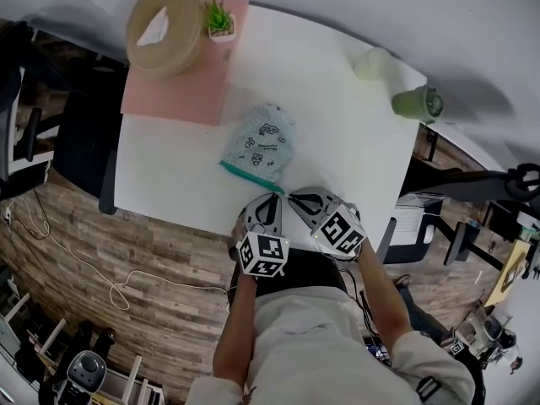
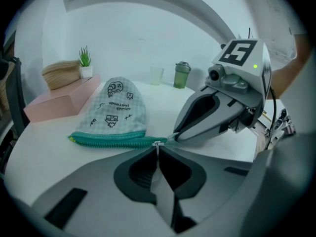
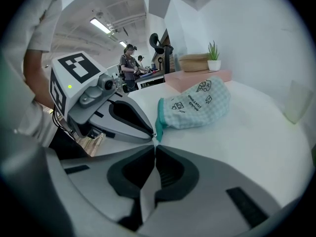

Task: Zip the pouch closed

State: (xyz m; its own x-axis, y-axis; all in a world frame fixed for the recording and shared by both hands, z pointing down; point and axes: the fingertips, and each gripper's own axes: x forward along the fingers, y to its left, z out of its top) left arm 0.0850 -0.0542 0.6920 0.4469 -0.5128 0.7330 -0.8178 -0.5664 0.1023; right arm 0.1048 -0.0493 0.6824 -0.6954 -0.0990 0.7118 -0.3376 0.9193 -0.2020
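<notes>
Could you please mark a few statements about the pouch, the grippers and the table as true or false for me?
The checked fabric pouch with a teal zip lies on the white table. True.
The left gripper has its fingers wide open. False: they are shut on the small metal zip pull.
The small green potted plant stands on the pink slab. True.
The right gripper hangs far from the pouch. False: it is shut on the pouch's zip end.
</notes>
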